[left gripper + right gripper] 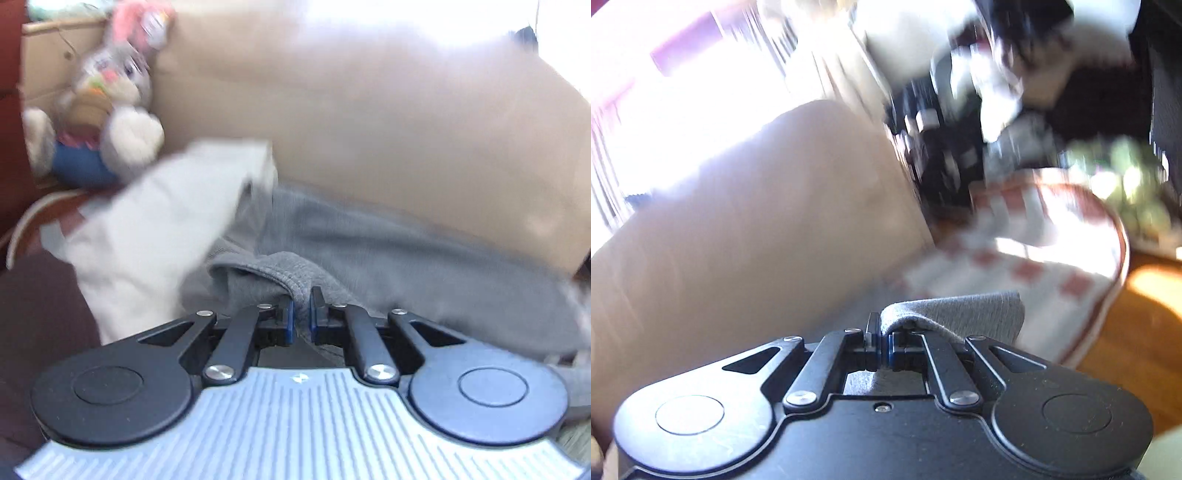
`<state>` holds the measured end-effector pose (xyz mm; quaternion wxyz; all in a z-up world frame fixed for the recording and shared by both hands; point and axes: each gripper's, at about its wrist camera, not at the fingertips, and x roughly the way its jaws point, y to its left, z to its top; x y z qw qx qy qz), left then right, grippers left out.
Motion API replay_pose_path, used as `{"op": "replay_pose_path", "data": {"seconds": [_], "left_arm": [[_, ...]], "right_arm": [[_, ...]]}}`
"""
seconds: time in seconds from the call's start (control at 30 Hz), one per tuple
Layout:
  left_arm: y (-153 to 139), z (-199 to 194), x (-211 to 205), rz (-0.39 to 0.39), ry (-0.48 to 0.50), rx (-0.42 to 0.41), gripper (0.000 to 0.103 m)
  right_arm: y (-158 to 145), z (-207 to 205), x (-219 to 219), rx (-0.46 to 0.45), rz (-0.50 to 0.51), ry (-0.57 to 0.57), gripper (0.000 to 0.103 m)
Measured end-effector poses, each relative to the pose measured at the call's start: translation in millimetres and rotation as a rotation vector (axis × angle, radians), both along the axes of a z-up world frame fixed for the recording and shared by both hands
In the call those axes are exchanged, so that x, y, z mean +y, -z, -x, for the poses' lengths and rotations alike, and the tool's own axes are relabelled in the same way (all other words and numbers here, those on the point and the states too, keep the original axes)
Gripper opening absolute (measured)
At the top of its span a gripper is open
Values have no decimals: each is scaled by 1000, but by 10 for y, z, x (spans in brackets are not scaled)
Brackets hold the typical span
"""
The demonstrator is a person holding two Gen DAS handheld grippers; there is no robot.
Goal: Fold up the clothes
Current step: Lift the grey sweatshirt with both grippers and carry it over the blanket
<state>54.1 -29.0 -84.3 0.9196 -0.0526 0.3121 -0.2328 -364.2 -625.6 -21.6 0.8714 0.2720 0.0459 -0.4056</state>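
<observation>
**Inspector:** Your left tongs (302, 308) are closed down on a bunched edge of the grey garment (369, 243); the fleecy cloth sits pinched between the blue pads. Your right tongs (884, 343) are closed likewise, with a grey flap of what looks to be the same garment folded over the right-hand finger. No gap shows at either pair beyond the cloth itself.

**Operator:** Where does the garment lie?

**Inspector:** It hangs between your two grips in front of the tan cushion (369, 110), apparently the back of a sofa. The rest of it trails low in the left view. Both views are smeared, so I cannot tell how much of it rests on the seat.

**Operator:** How should I carry the step?

**Inspector:** My judgement: you are lifting the garment to spread it. Hold both edges at an even height, draw your hands apart until the cloth hangs flat without a twist, and keep clear of the pale cloth (147, 229) lying just beside the grey one, which could catch and drag along. Do not release either grip until the fold line is straight.

**Operator:** And the count?

**Inspector:** Two tongs. One grey garment in hand. One pale cloth at the left. One stuffed rabbit (107, 110) beyond it. One red-and-white checked cloth (1034, 258) at the right. Further items behind are too blurred to count.
</observation>
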Motion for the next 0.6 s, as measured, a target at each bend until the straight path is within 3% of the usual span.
{"op": "replay_pose_path", "data": {"seconds": [0.13,0.2,0.3,0.4,0.6], "left_arm": [[-228,197,125,27,-49,-86,8],[-225,208,228,64,-85,-69,8],[-114,82,469,161,-123,48,8],[-24,9,524,169,-170,88,7],[-232,-26,429,150,-134,58,7]], "right_arm": [[-73,191,265,-33,82,11,5],[-50,271,402,-30,107,15,5],[-11,305,587,25,183,11,5],[-83,172,582,77,227,-43,5],[-268,-185,313,26,194,-63,5]]}}
